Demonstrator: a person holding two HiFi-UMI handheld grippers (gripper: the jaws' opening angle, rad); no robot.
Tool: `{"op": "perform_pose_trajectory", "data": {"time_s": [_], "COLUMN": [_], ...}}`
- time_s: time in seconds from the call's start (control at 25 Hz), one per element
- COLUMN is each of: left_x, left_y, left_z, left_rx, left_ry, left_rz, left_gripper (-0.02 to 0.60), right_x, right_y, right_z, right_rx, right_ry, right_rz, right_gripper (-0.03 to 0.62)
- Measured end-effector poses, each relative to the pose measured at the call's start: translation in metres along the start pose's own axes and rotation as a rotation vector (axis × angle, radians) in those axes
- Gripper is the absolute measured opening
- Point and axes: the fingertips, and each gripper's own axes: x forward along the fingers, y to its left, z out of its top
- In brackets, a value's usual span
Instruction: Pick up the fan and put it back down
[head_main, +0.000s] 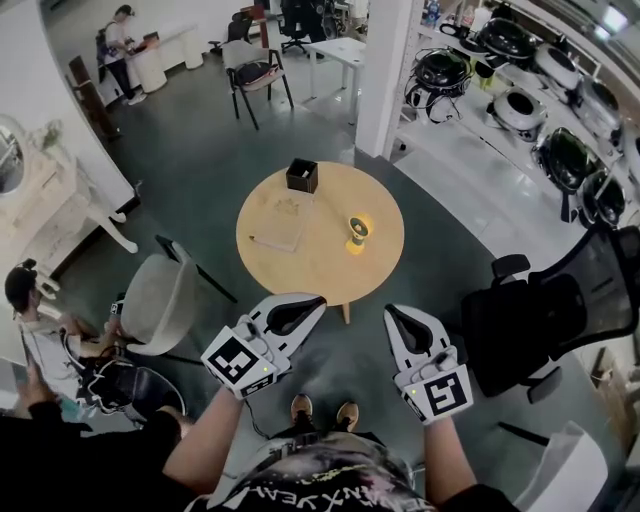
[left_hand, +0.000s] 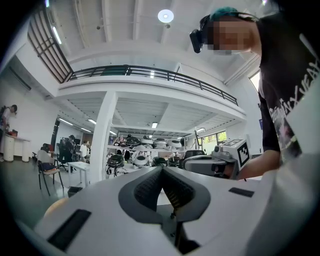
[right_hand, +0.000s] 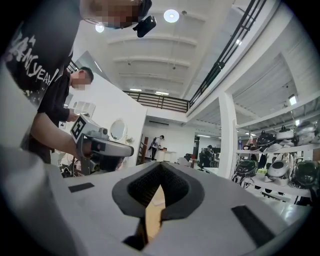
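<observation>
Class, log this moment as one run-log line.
phase: before pickup | fan: on table, untouched | left hand-held gripper: shut | right hand-held gripper: shut

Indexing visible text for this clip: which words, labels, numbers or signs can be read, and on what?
"YEA": a fragment of white print on the person's black T-shirt; the rest is warped or cut off.
Cubes on the left gripper and right gripper: square black-and-white markers, no letters.
The fan and dark box on the round table: no print readable.
</observation>
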Motion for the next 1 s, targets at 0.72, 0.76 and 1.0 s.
{"op": "perform_pose_trajectory", "data": {"time_s": [0.72, 0.76, 1.0], "left_x": [0.0062, 0.0063, 0.0065], "left_y": [-0.0011, -0.0010, -0.0018], "left_z": [-0.0025, -0.0023, -0.0025], "left_rx": [-0.002, -0.003, -0.007], "left_ry": [-0.001, 0.000, 0.002], "left_rz": [-0.010, -0.010, -0.008], "left_gripper": [0.012, 0.012, 0.012], "right_x": [0.0020, 0.0021, 0.0022], "right_y": [-0.0061, -0.0053, -0.0049], "right_z": [-0.0019, -0.0028, -0.0020], "right_rx": [0.023, 0.027, 0.025], "right_ry": [-0.027, -0.019, -0.020], "right_rz": [-0.014, -0.009, -0.007], "right_gripper": [0.002, 0.002, 0.003]}}
